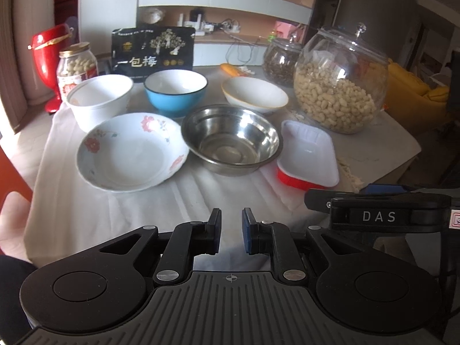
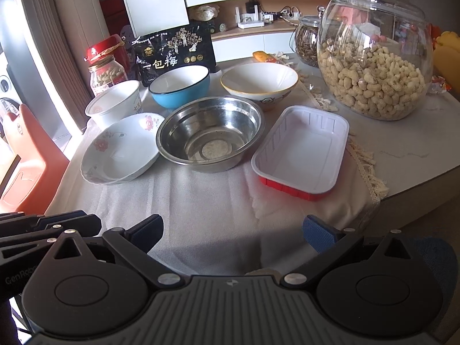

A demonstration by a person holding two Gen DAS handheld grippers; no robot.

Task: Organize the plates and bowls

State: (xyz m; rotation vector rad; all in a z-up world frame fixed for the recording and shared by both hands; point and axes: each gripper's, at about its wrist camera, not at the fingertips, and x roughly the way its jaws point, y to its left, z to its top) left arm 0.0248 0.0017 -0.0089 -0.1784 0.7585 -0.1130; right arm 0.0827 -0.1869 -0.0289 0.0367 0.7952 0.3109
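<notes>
Several dishes sit on a white cloth: a floral plate (image 1: 130,152) (image 2: 120,149), a steel bowl (image 1: 230,139) (image 2: 210,133), a red-and-white tray (image 1: 307,153) (image 2: 302,155), a white paper bowl (image 1: 99,99) (image 2: 115,105), a blue bowl (image 1: 175,92) (image 2: 179,86) and a cream bowl (image 1: 254,95) (image 2: 258,82). My left gripper (image 1: 231,230) hovers near the front edge, fingers narrowly apart, empty. My right gripper (image 2: 233,231) is wide open and empty, in front of the steel bowl and tray.
A big glass jar of peanuts (image 1: 339,86) (image 2: 373,57) and a smaller jar (image 1: 280,60) stand at the right. A black snack bag (image 1: 152,53), a peanut jar (image 1: 76,67) and a red container (image 1: 49,57) line the back left. The table edge (image 2: 417,184) falls off right.
</notes>
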